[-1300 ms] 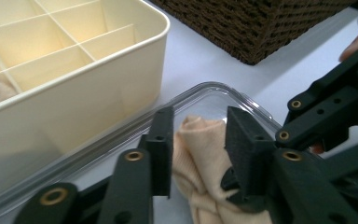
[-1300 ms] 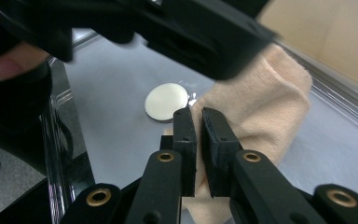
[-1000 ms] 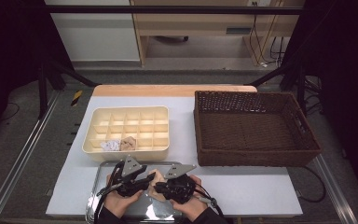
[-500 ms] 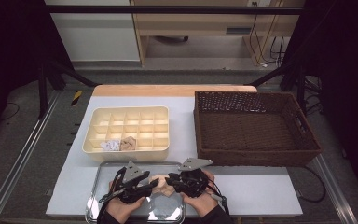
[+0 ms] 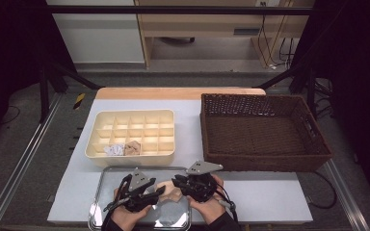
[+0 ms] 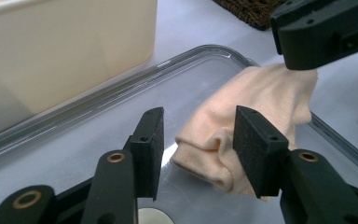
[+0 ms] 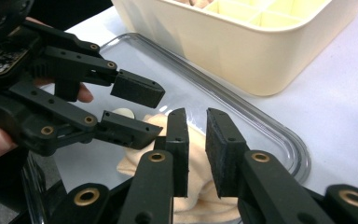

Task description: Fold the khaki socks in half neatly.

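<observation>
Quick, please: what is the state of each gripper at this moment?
Left gripper: open, jaws apart around one end of the cream sock in the clear tray.
Right gripper: nearly closed over the sock; whether it grips cannot be told.

You find no text, label, brand, number or sign that can be read here: the cream divider box (image 5: 131,137), the wicker basket (image 5: 265,130), the clear tray (image 5: 107,180) and the white counter (image 5: 270,197) all look blank (any fine print is too blurred to make out).
</observation>
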Action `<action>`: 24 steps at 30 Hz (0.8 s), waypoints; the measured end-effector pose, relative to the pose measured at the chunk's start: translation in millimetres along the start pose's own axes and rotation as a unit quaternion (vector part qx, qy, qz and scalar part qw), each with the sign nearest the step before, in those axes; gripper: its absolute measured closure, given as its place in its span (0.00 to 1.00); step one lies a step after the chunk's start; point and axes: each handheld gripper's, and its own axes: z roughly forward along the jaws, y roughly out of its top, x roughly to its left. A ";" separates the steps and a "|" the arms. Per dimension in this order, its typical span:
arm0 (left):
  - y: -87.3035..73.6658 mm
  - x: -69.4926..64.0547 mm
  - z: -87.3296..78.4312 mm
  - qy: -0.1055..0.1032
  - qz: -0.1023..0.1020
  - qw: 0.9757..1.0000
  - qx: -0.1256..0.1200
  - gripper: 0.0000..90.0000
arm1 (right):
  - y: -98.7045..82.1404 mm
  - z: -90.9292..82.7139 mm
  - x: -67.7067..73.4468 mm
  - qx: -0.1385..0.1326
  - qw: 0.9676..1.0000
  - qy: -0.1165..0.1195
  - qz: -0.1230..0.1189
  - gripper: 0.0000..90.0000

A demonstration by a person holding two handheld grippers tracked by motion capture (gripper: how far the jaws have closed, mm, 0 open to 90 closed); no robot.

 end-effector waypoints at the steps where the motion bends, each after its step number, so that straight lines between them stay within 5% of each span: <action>1: 0.0 0.1 -0.1 0.001 0.000 1.000 0.000 0.58 | -0.7 1.3 0.0 0.004 1.000 0.000 0.001 0.89; 7: -0.8 -0.2 0.9 -0.008 -0.004 1.000 -0.001 0.57 | -22.5 8.6 1.3 0.041 0.999 -0.004 -0.002 0.92; 14: -0.5 2.9 0.1 -0.014 -0.015 1.000 -0.002 0.56 | -19.2 1.9 -3.2 0.021 1.000 0.001 0.015 0.93; 17: 0.2 5.5 -1.5 -0.025 -0.028 0.999 -0.008 0.53 | -23.9 7.2 -5.4 0.045 0.999 -0.012 0.012 0.96; 21: 1.6 7.5 -6.8 -0.041 -0.043 0.998 -0.025 0.51 | -30.0 9.2 -4.1 0.047 0.999 -0.006 0.017 0.96; 24: -0.6 5.7 -3.9 -0.040 -0.041 0.998 -0.014 0.51 | -32.4 9.7 -4.0 0.046 0.999 -0.003 0.024 0.96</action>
